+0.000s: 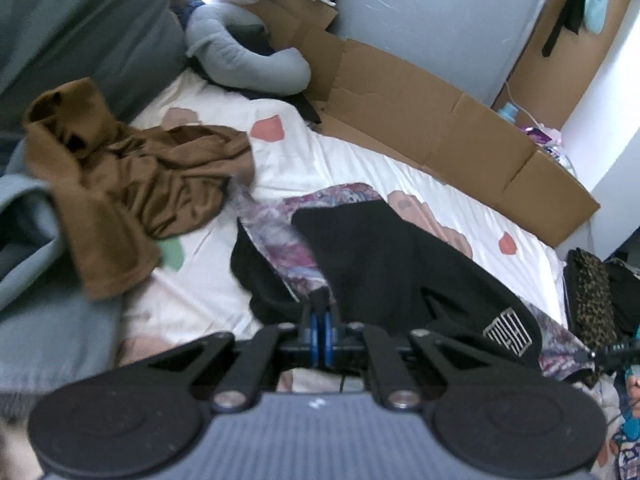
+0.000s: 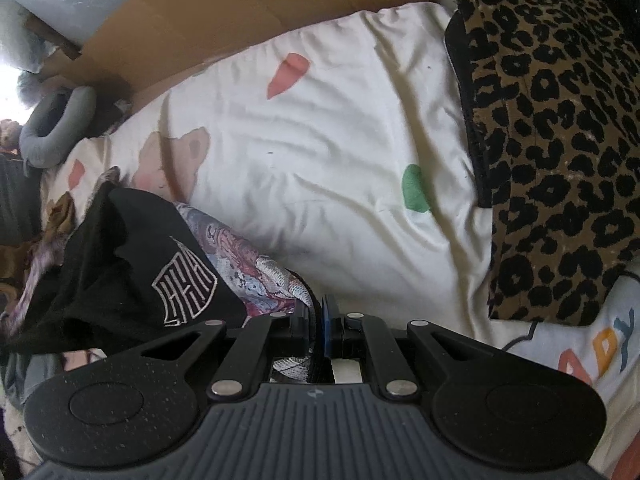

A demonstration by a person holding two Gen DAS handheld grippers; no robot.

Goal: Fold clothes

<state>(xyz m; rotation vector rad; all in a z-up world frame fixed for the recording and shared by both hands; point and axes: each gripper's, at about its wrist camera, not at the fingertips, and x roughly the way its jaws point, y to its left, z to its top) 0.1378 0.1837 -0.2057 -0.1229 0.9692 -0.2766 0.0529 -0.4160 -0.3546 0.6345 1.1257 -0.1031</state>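
A black garment point(image 1: 400, 264) with a white emblem and a purple patterned lining lies bunched on the white bedsheet point(image 1: 360, 160). My left gripper point(image 1: 321, 300) is shut on a black fold of it, with lining beside the pads. In the right wrist view the same black garment point(image 2: 120, 264) hangs to the left. My right gripper point(image 2: 319, 312) is shut on its edge, where the patterned lining point(image 2: 256, 268) meets black cloth. A brown garment point(image 1: 132, 184) lies crumpled on the sheet at the left, apart from both grippers.
A flattened cardboard box point(image 1: 420, 120) runs along the bed's far side. A grey curved pillow point(image 1: 244, 60) sits at the head. A folded leopard-print cloth point(image 2: 560, 140) lies at the right on the sheet point(image 2: 320, 140). Grey bedding point(image 1: 60, 40) rises at the left.
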